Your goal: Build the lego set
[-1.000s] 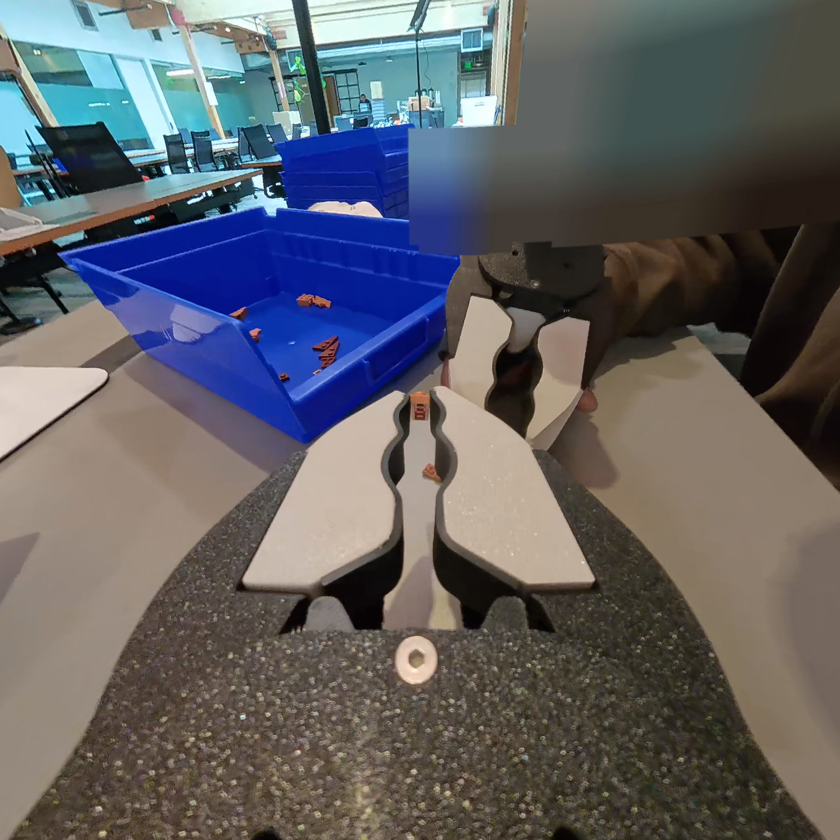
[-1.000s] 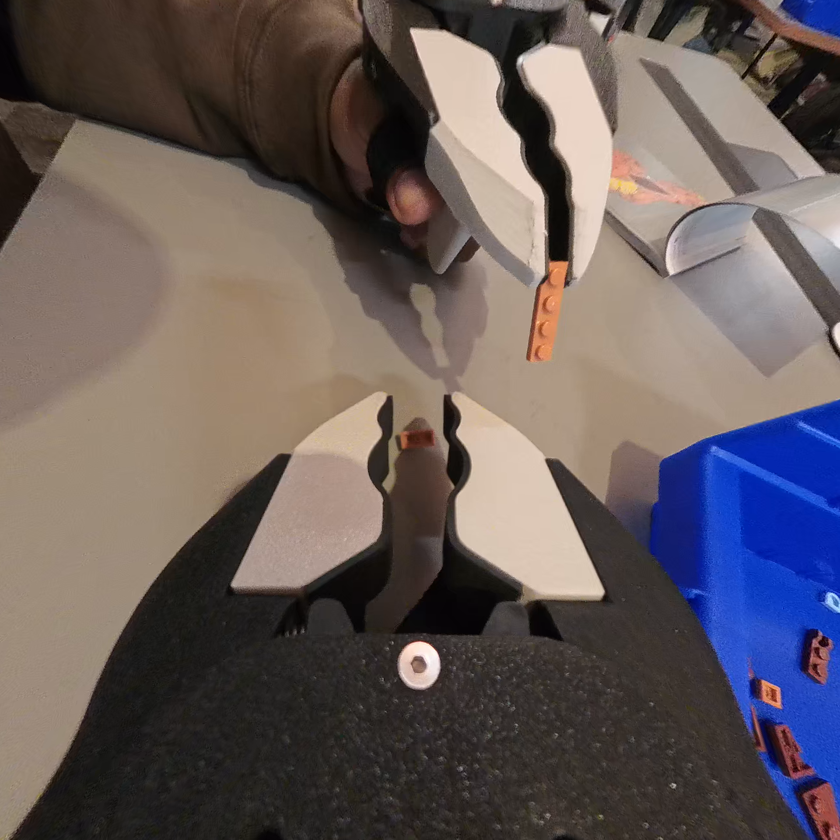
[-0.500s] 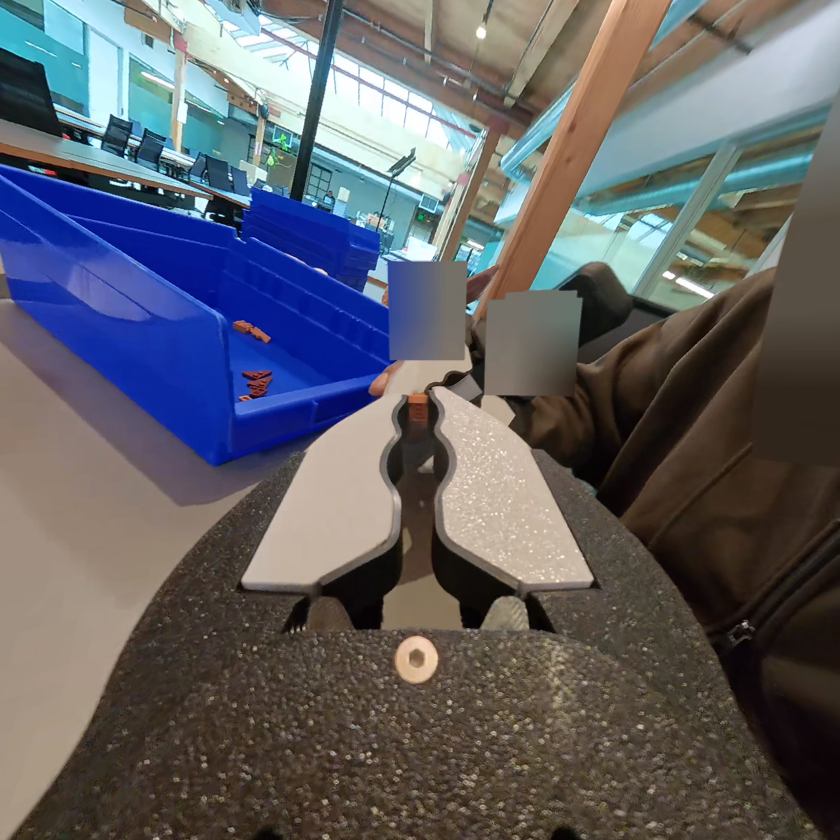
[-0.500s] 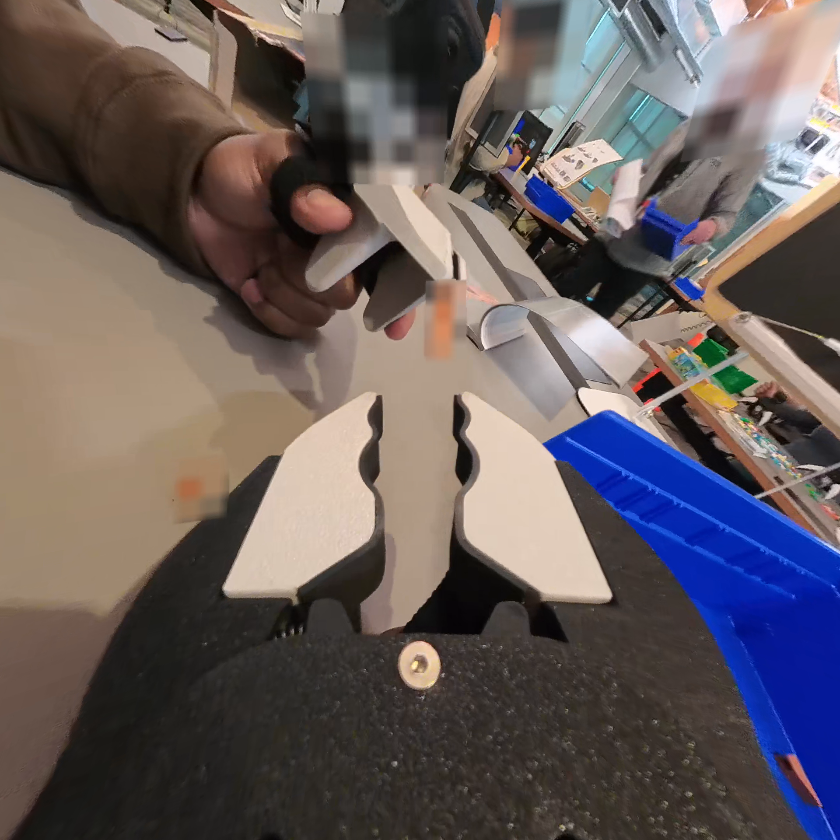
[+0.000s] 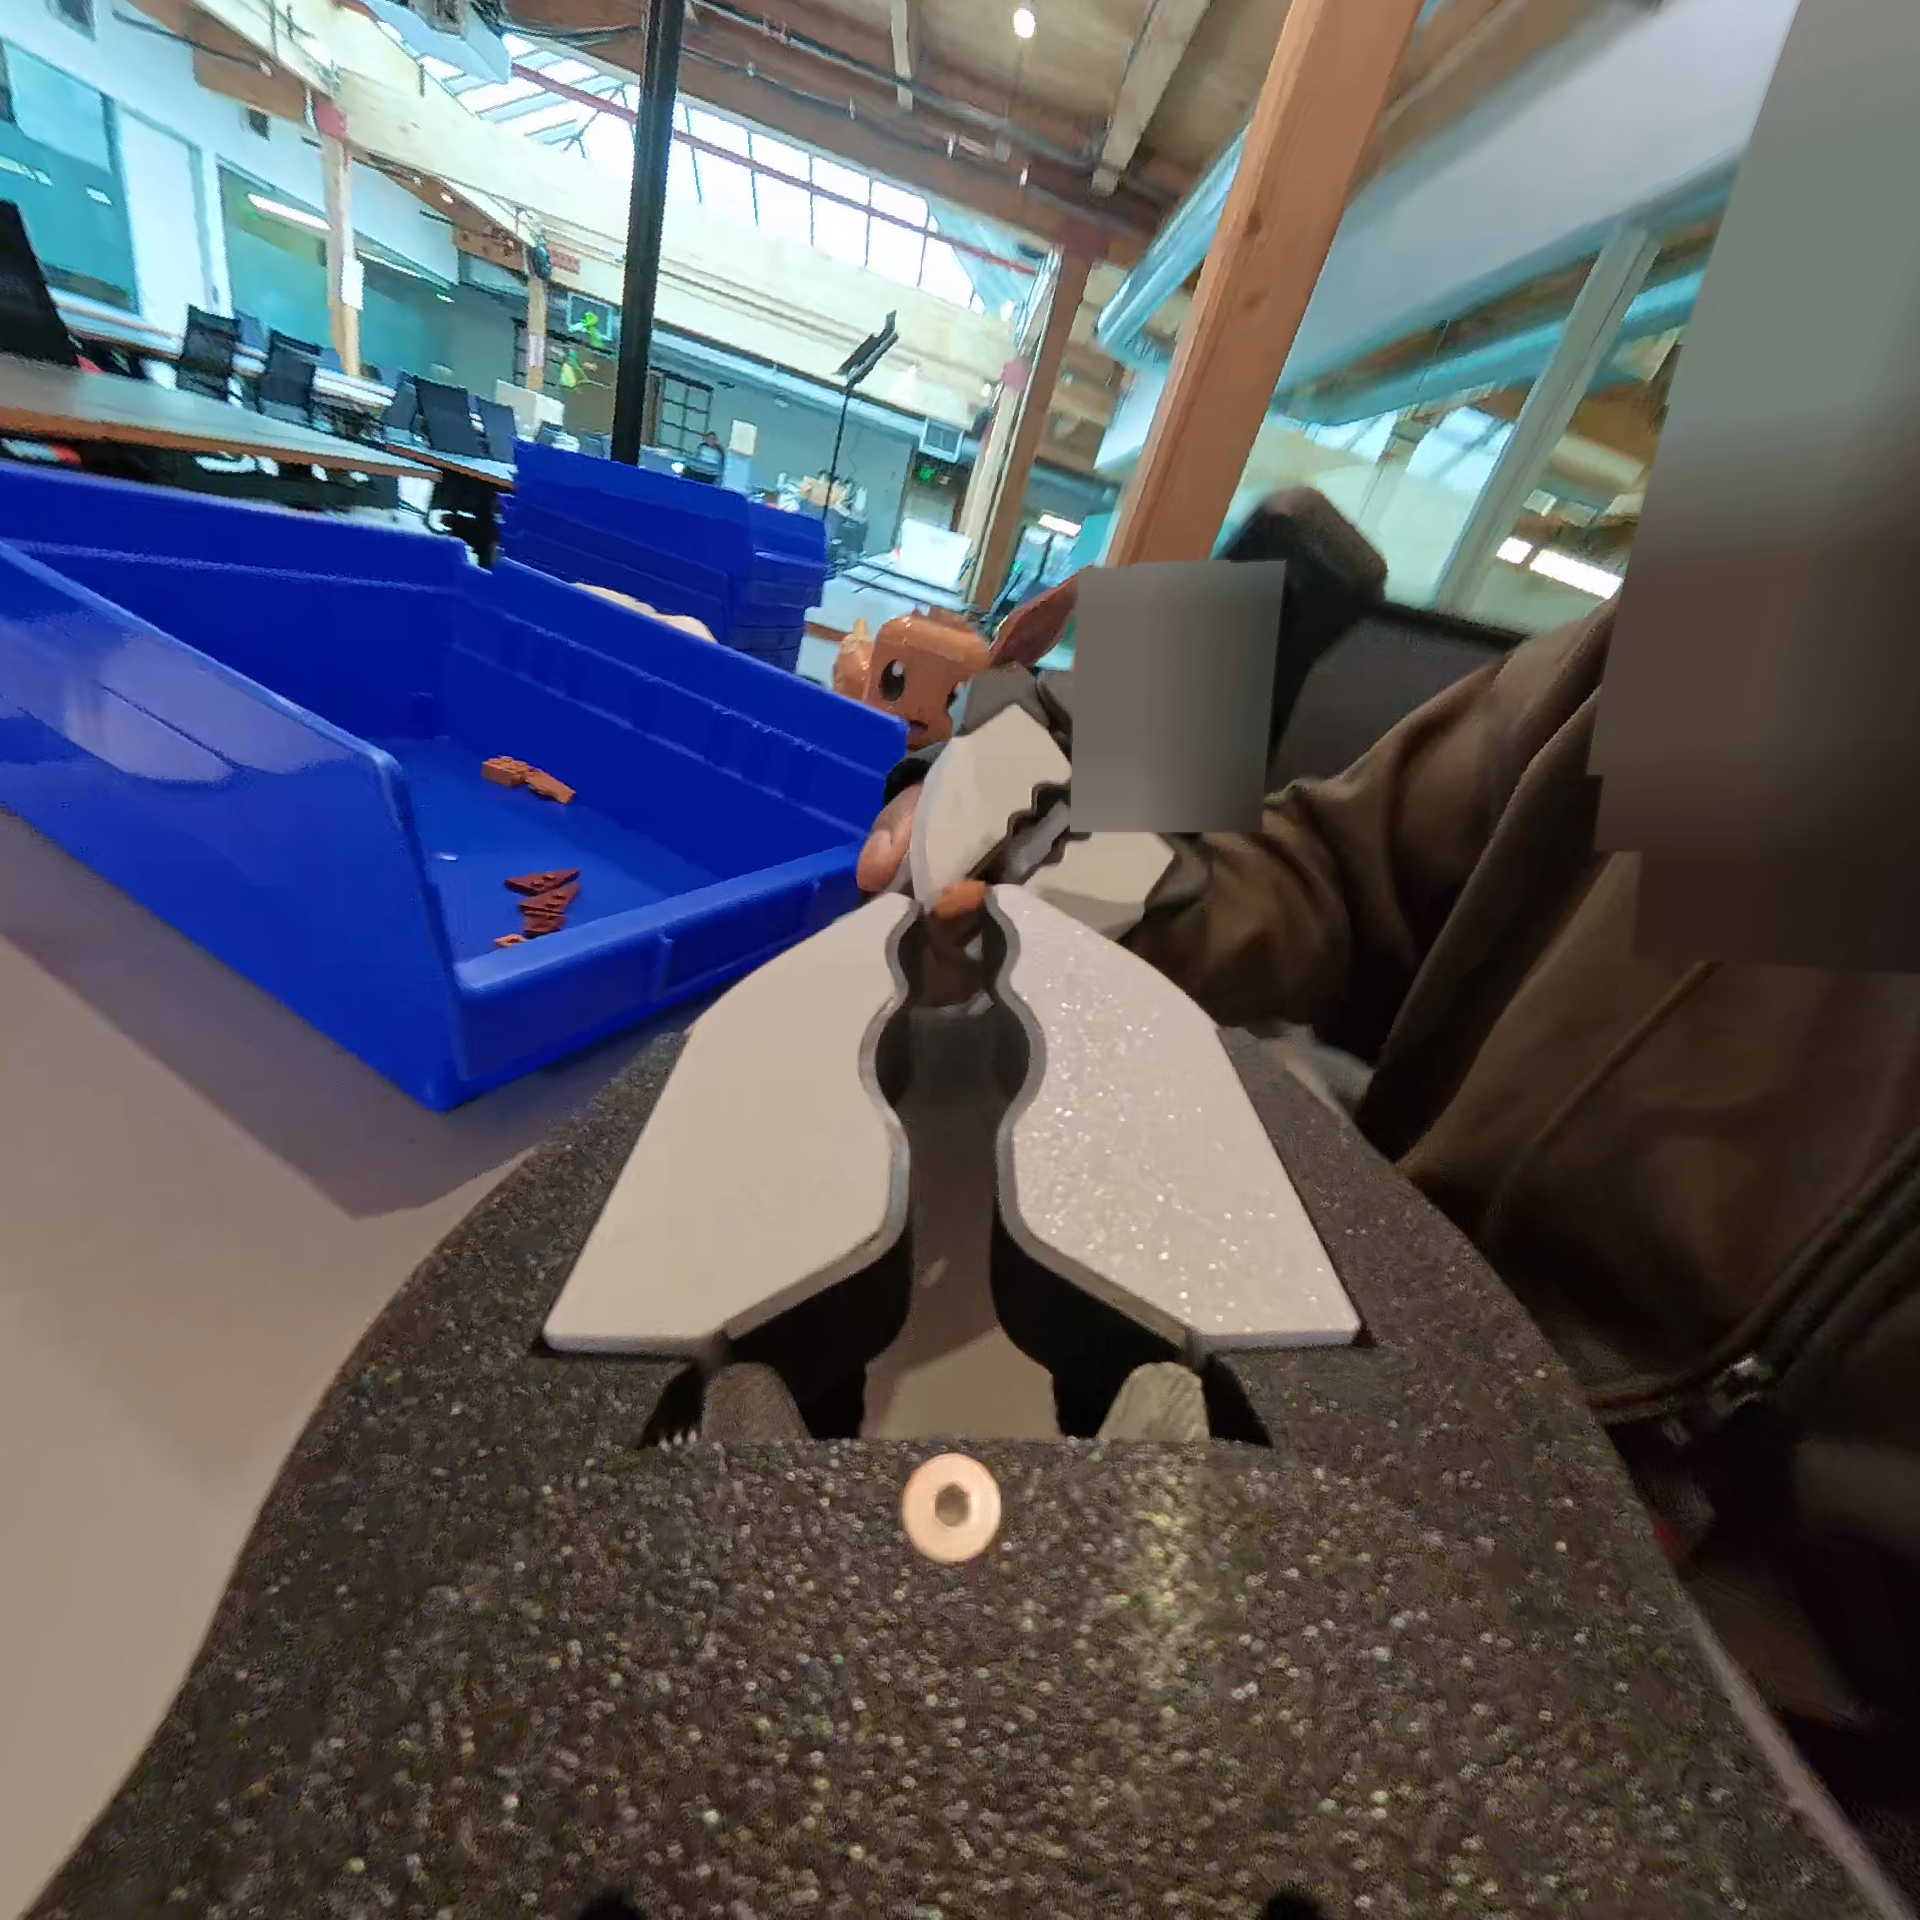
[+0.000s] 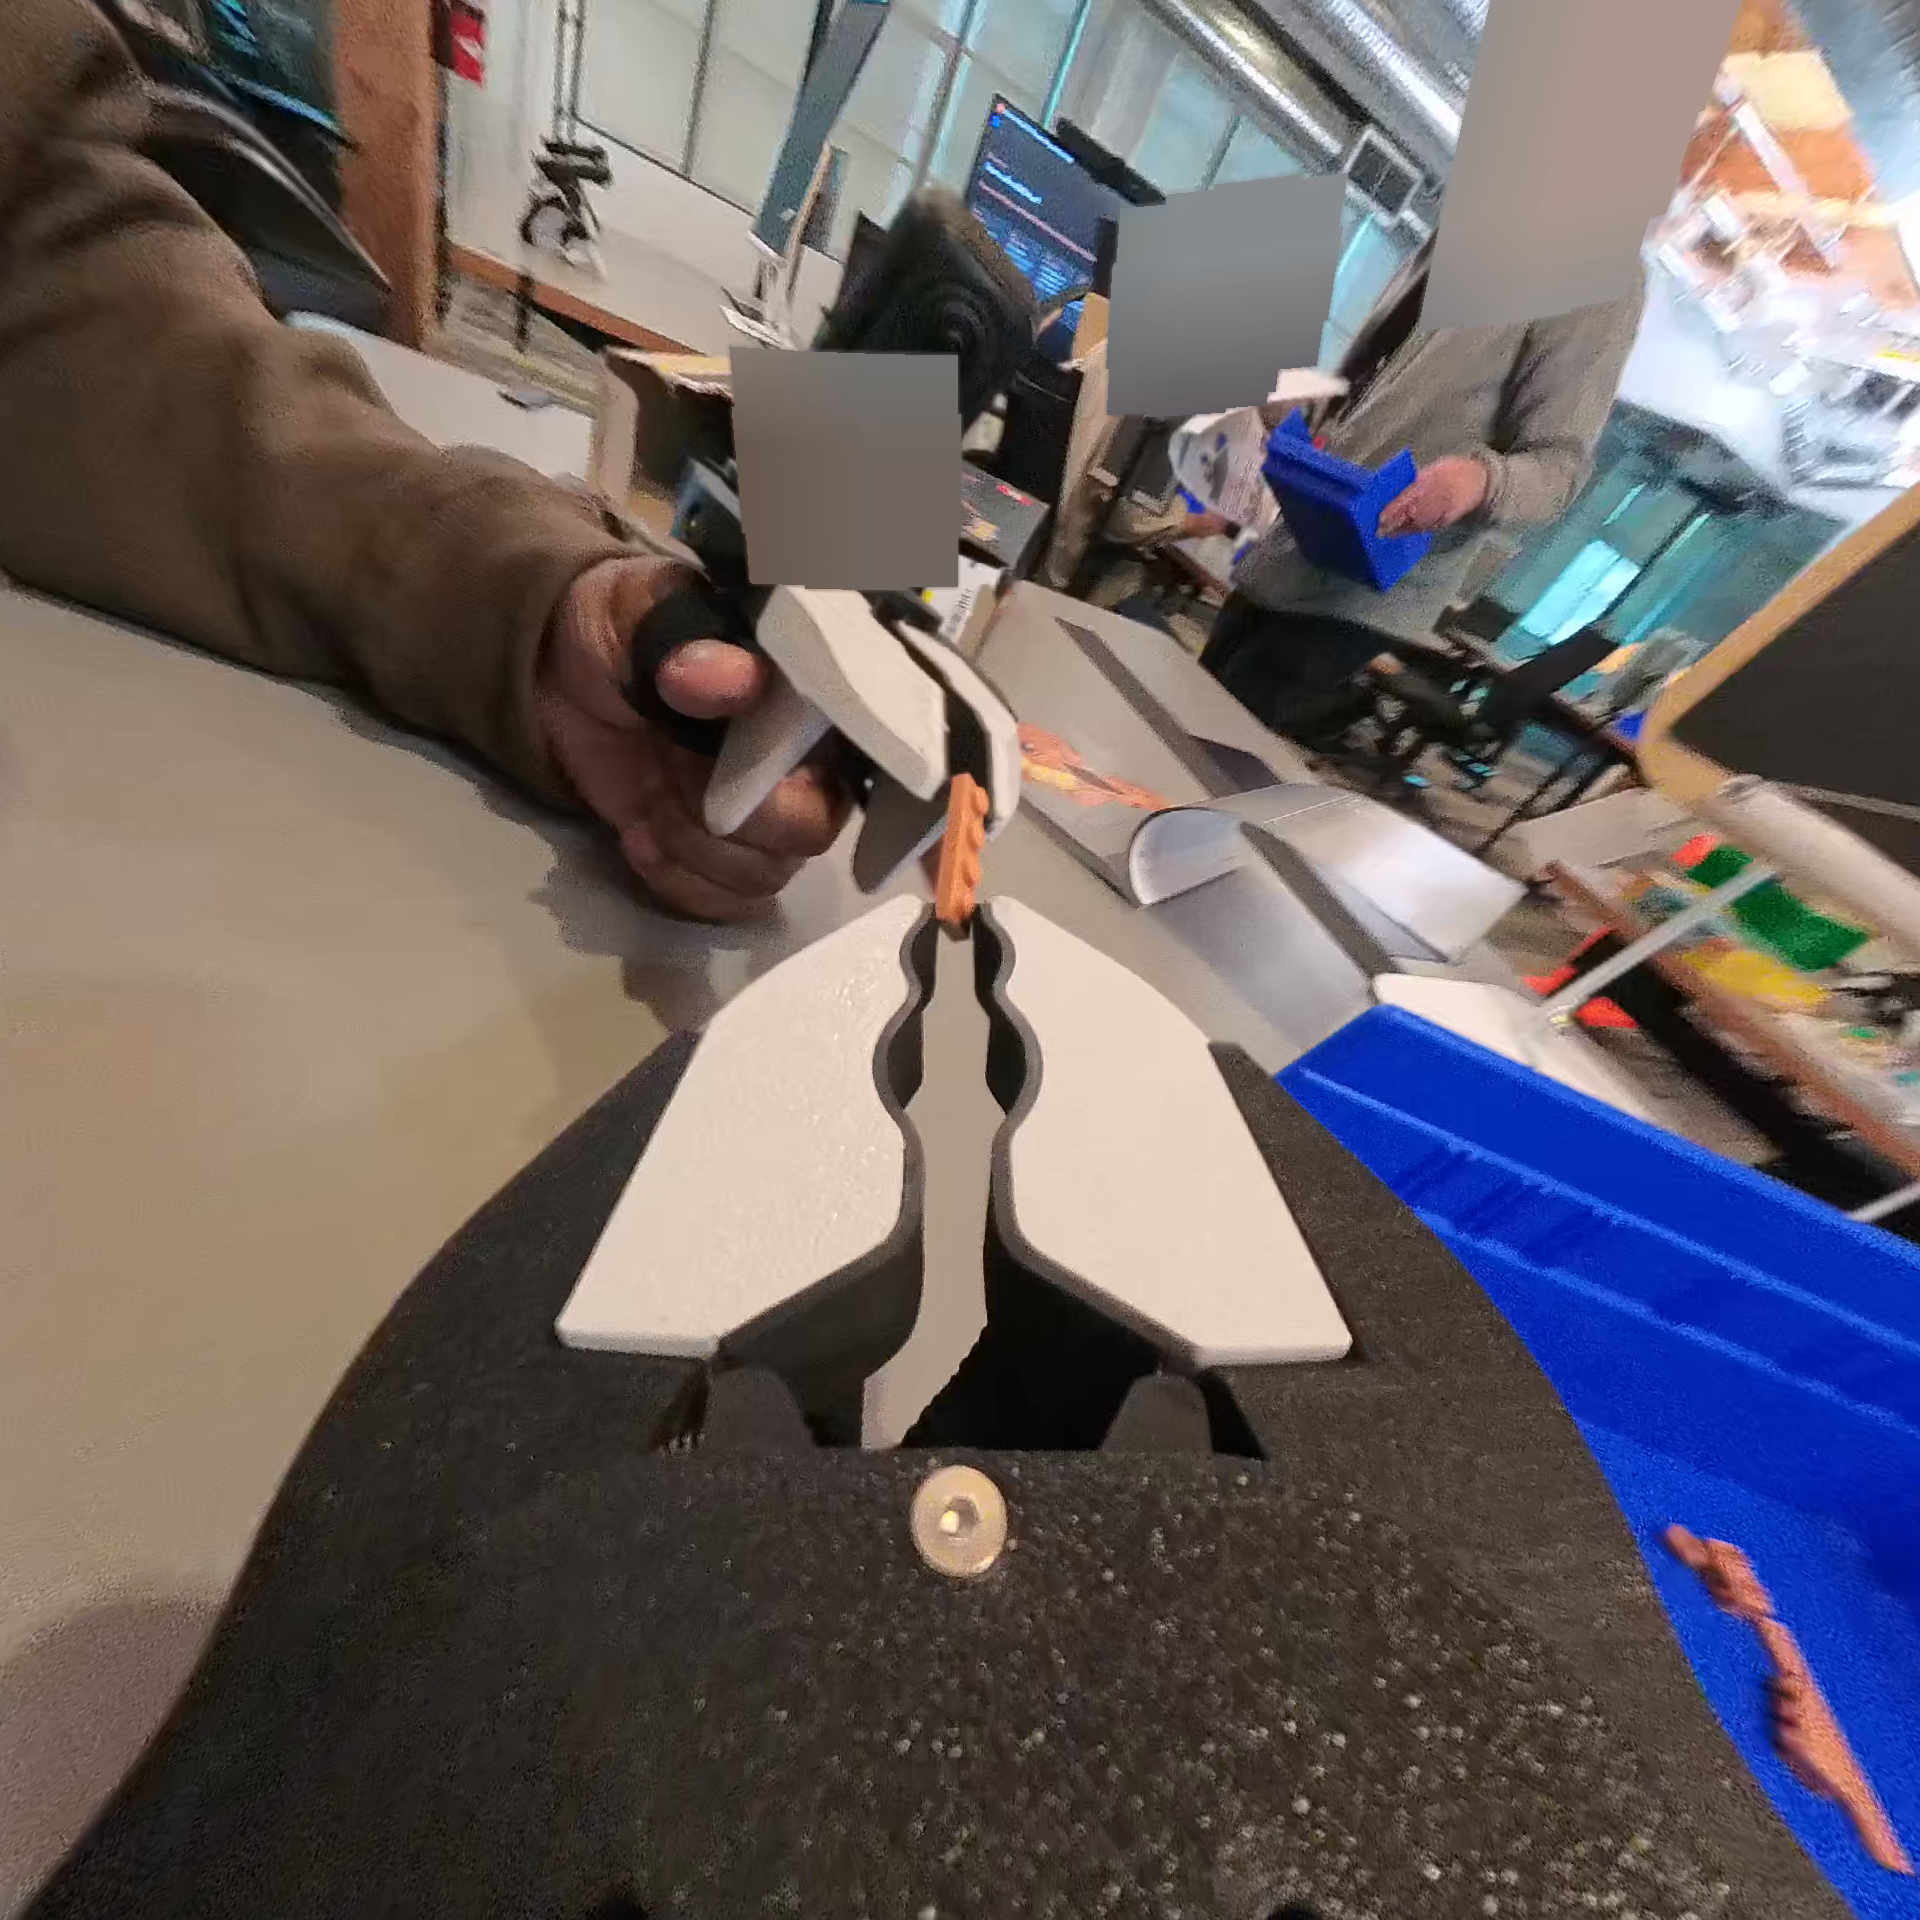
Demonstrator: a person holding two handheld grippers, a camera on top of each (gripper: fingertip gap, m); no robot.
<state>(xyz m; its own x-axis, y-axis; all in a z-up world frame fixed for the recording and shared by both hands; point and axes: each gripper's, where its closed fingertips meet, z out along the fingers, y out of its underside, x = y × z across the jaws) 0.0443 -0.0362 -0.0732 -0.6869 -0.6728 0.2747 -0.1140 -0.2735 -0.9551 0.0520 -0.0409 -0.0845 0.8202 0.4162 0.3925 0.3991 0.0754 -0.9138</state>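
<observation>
Orange studded plate [image 6: 961, 852] is clamped at its upper end between the left tool [image 6: 971, 800] fingers, held above the grey bench [image 6: 260, 987]. Long axis runs steeply down toward the right tool [image 6: 956, 920], tilted slightly. Its lower end sits between the right tool's fingertips, which are closed on it. Blue bin [image 5: 312, 790] stands beside, holding loose brown pieces [image 5: 540, 899].

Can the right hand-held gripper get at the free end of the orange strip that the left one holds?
Probably yes: the right hand-held gripper is already closed on the free end of the orange strip, which the left hand-held gripper holds. Nothing lies between them.
</observation>
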